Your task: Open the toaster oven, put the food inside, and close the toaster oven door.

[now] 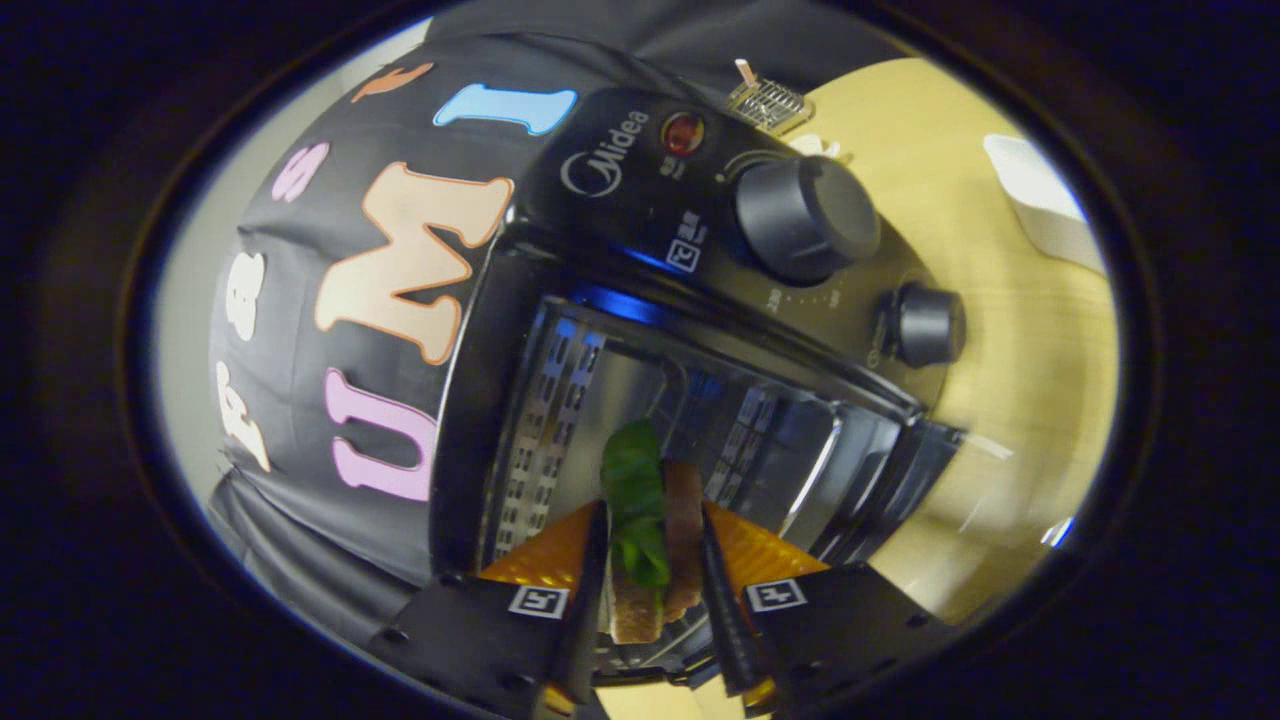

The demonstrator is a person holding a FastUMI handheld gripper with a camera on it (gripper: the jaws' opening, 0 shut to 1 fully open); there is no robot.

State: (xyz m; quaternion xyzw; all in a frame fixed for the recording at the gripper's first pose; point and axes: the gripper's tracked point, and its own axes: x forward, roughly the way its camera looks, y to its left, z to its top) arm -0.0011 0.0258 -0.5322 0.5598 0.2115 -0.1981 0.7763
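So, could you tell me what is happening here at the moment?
A person's handheld gripper is shut on a sandwich, bread with green lettuce, held between its fingers. The toaster oven stands on a wooden table with its door open, and the sandwich is at the mouth of the cavity, heading in. The food is not yet set down, and the door is yet to be closed.

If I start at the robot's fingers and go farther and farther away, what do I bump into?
Near to far in the gripper view: gripper, its jaws shut on the sandwich → open toaster oven, with the sandwich just inside its mouth → big knob on the oven's panel → small wire rack on the wooden table.
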